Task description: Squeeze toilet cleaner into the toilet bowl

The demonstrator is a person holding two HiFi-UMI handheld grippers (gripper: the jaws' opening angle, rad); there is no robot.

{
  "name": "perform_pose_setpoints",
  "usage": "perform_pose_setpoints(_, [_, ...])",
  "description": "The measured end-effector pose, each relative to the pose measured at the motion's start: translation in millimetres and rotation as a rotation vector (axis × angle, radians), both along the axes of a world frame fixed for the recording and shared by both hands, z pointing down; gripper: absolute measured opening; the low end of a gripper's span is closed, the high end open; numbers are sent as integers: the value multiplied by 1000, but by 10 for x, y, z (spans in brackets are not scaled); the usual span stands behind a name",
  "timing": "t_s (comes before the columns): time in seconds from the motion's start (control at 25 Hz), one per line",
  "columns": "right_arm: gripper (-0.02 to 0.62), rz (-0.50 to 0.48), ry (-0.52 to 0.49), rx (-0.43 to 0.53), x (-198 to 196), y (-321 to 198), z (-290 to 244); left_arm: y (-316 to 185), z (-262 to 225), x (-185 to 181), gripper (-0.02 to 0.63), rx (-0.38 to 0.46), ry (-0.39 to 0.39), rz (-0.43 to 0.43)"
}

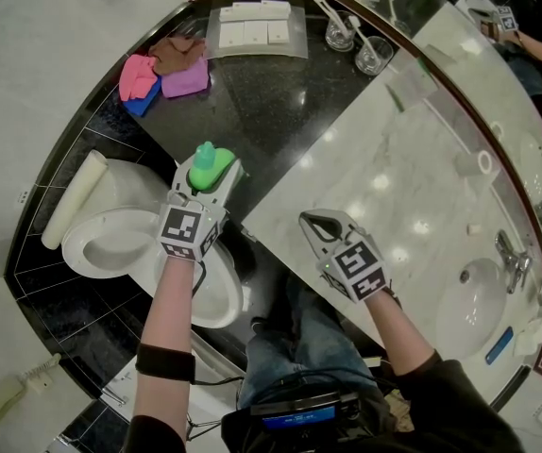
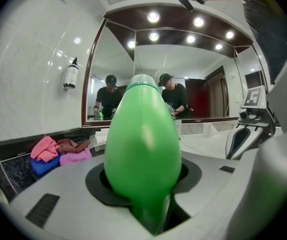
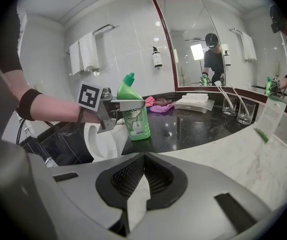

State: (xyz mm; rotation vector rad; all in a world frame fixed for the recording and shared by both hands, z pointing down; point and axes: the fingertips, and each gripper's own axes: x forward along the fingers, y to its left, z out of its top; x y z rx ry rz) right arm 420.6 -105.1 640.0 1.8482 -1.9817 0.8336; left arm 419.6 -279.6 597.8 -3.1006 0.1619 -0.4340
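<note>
Left gripper view shows left tongs (image 2: pixel 143 194) clamped on the green cleaner bottle (image 2: pixel 142 134), upright at the dark surface (image 3: pixel 193 129) edge beside the toilet bowl (image 1: pixel 101 243); right tongs (image 3: pixel 136 194) together, empty. Squeezing looks not yet begun.

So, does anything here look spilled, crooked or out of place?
Nothing is spilled or broken. Only the cloths look untidy: they lie in a loose heap on the black counter. The green bottle stands upright near the counter's edge, with the left gripper shut on it.
</note>
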Motion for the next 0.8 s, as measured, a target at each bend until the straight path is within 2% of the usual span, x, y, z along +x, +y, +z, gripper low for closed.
perform_pose_setpoints(0.28, [2, -1, 6, 7, -36, -15, -59, 29, -57, -102, 190, -5, -7, -5])
perform_pose_setpoints(0.48, [2, -16, 16, 24, -169, -1, -199, 139, -321, -305, 190, 3, -11, 0])
perform_pose_setpoints(0.8, [2, -47, 35, 69, -772, 71, -491, 455, -781, -1144, 189, 15, -11, -24])
